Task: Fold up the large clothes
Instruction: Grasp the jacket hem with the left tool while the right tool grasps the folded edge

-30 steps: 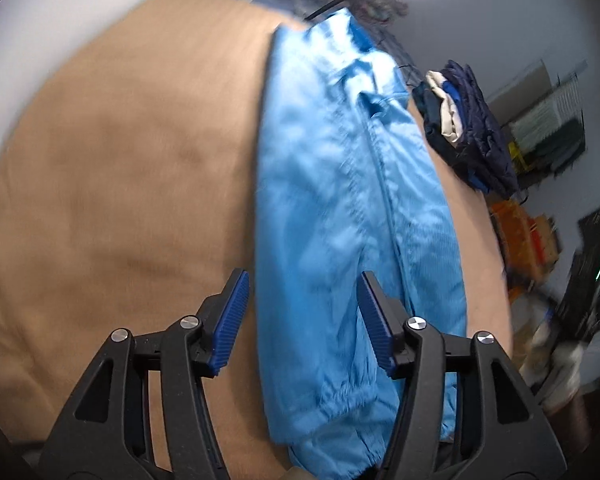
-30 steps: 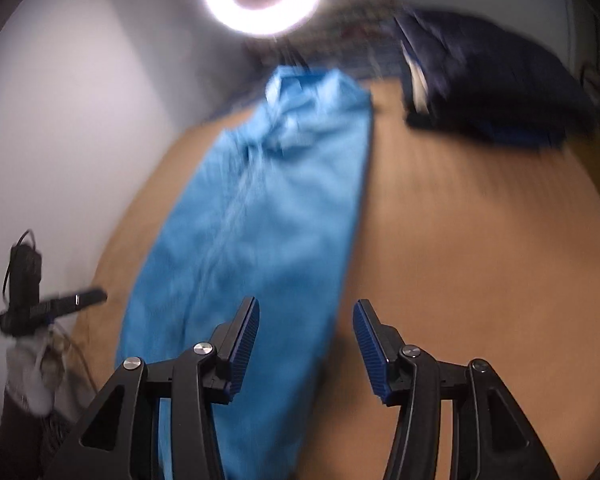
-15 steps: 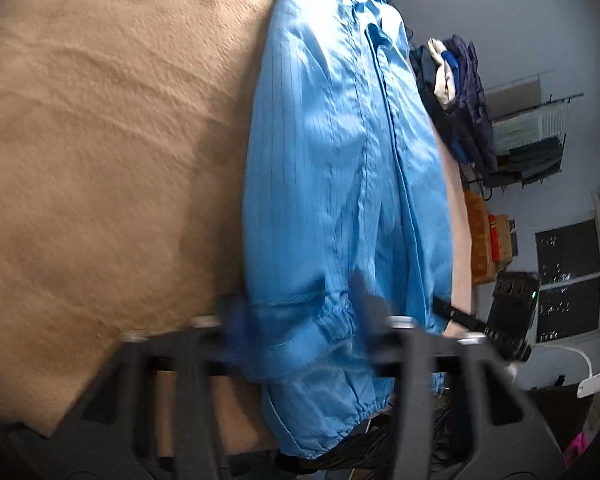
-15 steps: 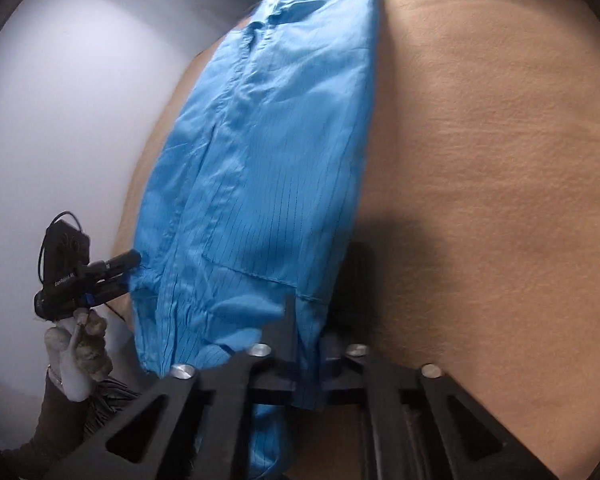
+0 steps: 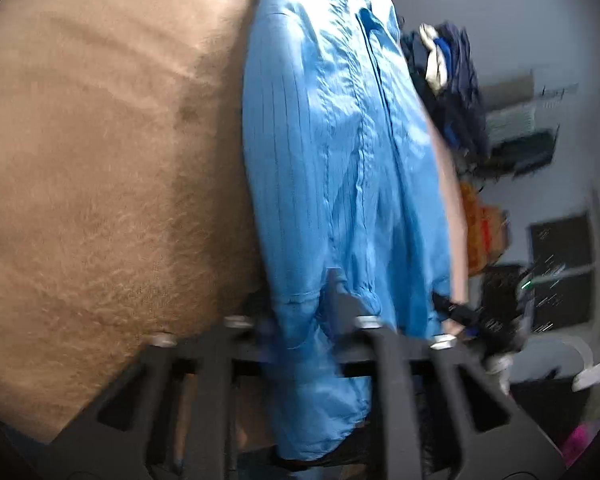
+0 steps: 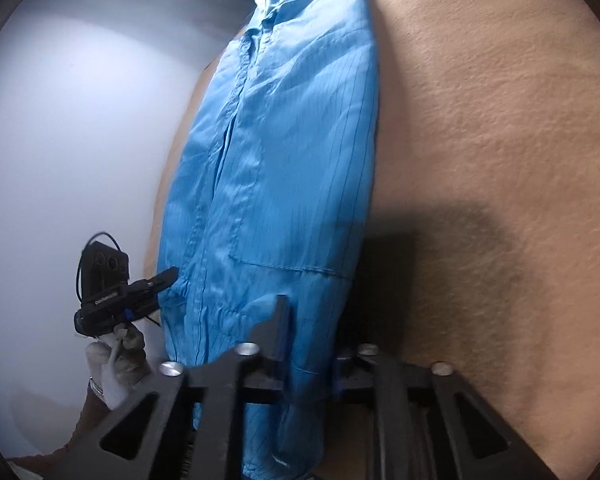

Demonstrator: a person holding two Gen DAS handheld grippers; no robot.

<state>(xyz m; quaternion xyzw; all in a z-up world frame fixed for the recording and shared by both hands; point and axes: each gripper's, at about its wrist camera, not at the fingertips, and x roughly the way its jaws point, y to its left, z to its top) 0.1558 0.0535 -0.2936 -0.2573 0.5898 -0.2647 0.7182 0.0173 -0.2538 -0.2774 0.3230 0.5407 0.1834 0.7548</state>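
A long light-blue pinstriped garment [image 5: 340, 152] lies folded lengthwise on a tan fabric surface [image 5: 100, 160], collar at the far end. My left gripper [image 5: 300, 320] is shut on its near hem, on the garment's left edge. In the right wrist view the same garment [image 6: 284, 160] runs away from me, and my right gripper [image 6: 308, 352] is shut on the near hem at its right edge. The left gripper also shows in the right wrist view [image 6: 120, 292], held by a gloved hand. The hem hangs over the near table edge.
A pile of dark clothes [image 5: 448, 80] sits at the far right of the tan surface [image 6: 500, 160]. A white wall [image 6: 80, 120] lies to the left. Shelves and orange boxes [image 5: 484, 232] stand beyond the right edge.
Both grippers dropped from above the garment to its near hem and closed on it. The hem has bunched and lifted slightly between the jaws.
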